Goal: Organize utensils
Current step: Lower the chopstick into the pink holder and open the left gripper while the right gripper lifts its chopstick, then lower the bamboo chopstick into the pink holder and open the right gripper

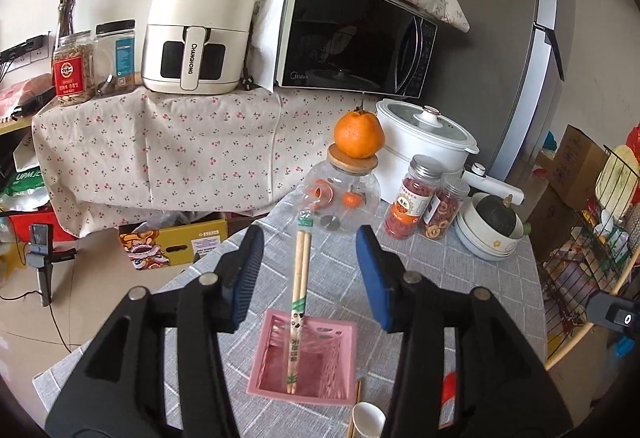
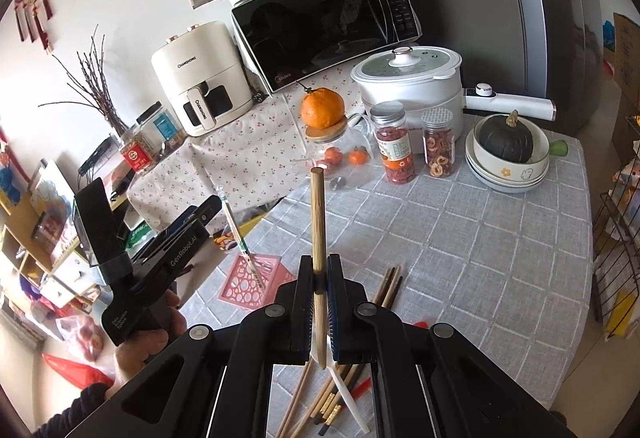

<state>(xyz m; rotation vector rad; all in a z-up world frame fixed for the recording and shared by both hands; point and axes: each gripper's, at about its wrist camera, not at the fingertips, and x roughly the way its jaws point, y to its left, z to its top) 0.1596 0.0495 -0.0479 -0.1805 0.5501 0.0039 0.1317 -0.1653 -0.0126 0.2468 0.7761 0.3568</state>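
A wooden chopstick [image 2: 318, 238] is clamped upright between the right gripper [image 2: 319, 312] fingers. The left gripper [image 1: 310, 270] is spread wide above a pink holder [image 1: 272, 358] containing wrapped chopsticks [image 1: 298, 302]. More utensils [image 2: 340, 398], seemingly chopsticks, lie on the tabletop [image 2: 460, 238].

- A table [image 2: 460, 238] is covered by a grey checked cloth
- A pink utensil holder [image 1: 310, 358] is set on it at the near left, with wrapped chopsticks [image 1: 298, 302] standing in it
- Loose chopsticks [image 2: 320, 398] are laid in a pile at the near edge
- A glass jar [image 2: 340, 162] with an orange [image 2: 322, 107] on its lid is placed at the far side
- Two snack jars [image 2: 394, 144] are stood just beside it
- Stacked bowls [image 2: 508, 166] holding a dark squash [image 2: 506, 140] are set further right
- A white electric pot [image 2: 412, 78] is placed behind the jars
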